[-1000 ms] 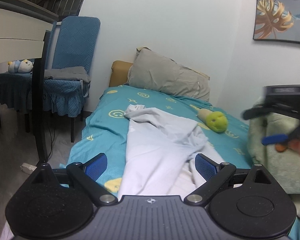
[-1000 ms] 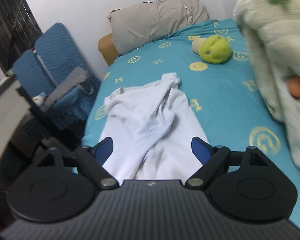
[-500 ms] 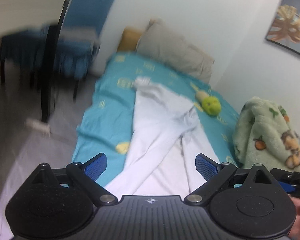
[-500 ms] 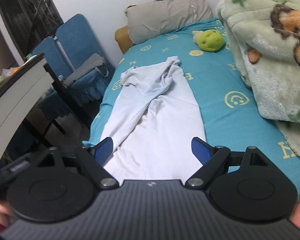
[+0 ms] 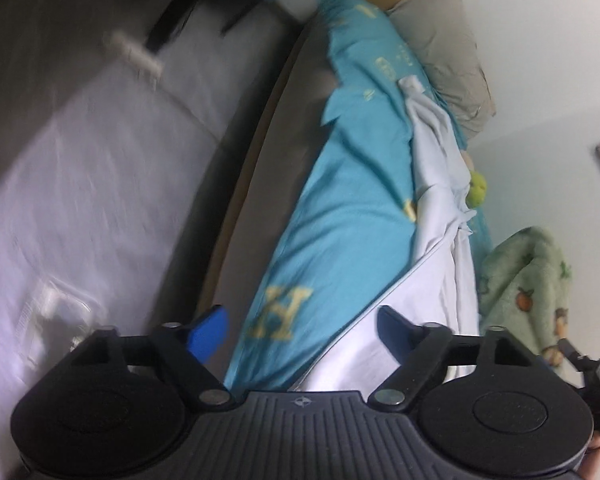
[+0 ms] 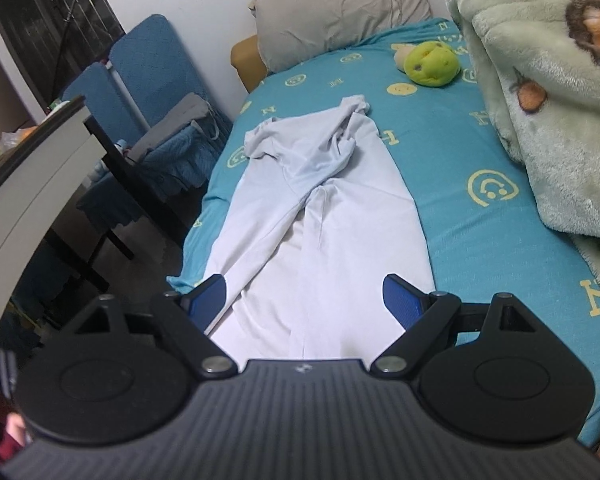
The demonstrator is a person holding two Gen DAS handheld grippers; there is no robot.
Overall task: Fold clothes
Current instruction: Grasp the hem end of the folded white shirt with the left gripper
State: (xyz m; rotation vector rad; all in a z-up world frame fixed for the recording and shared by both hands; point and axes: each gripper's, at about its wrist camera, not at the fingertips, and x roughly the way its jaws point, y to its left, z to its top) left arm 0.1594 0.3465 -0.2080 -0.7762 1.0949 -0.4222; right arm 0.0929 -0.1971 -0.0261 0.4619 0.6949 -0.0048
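A white long garment [image 6: 324, 216] lies lengthwise on the turquoise bed sheet [image 6: 480, 240], bunched at its far end. My right gripper [image 6: 304, 300] is open, hovering above the garment's near end. In the left wrist view the garment [image 5: 432, 184] shows at a tilt along the bed [image 5: 340, 208]. My left gripper [image 5: 300, 332] is open at the bed's left edge, its right finger over the garment's near end, its left finger over the floor.
A green plush blanket [image 6: 540, 92] is heaped on the bed's right side. A green soft toy [image 6: 430, 64] and a grey pillow [image 6: 340, 20] lie at the head. Blue chairs [image 6: 152, 92] and a white desk [image 6: 28, 184] stand left of the bed.
My left gripper has swung down and tilted towards the bed's left edge, its view blurred. My right gripper has drawn back along the garment towards its near end. Both stay open.
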